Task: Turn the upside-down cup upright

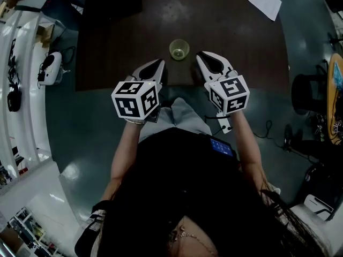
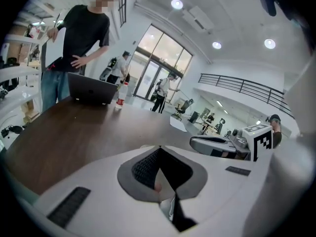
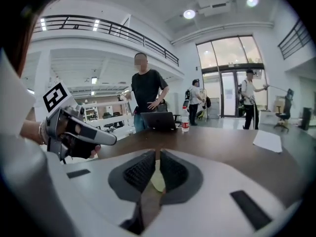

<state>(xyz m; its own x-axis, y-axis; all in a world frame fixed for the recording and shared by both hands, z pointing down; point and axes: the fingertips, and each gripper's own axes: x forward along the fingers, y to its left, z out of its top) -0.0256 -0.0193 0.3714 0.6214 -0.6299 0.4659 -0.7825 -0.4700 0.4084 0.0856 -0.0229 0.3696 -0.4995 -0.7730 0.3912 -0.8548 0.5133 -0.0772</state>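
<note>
A yellow-green see-through cup (image 1: pixel 179 49) stands upright on the dark wooden table (image 1: pixel 236 36), mouth up, near the front edge. Nothing touches it. My left gripper (image 1: pixel 159 63) hovers just left of it and nearer to me, my right gripper (image 1: pixel 202 56) just right of it. In the left gripper view the left gripper (image 2: pixel 158 151) has its ribbed pads meeting, with nothing between them. In the right gripper view the right gripper (image 3: pixel 158 154) is shut too, and the cup (image 3: pixel 158 180) shows as a pale yellow patch below the pads, beyond them.
A white sheet of paper (image 1: pixel 265 0) lies at the table's far right. At the far end stand an open laptop (image 3: pixel 159 120) and a water bottle (image 3: pixel 185 119), with a person standing behind them. White shelving (image 1: pixel 32 90) runs along the left, a dark stool (image 1: pixel 308 92) at the right.
</note>
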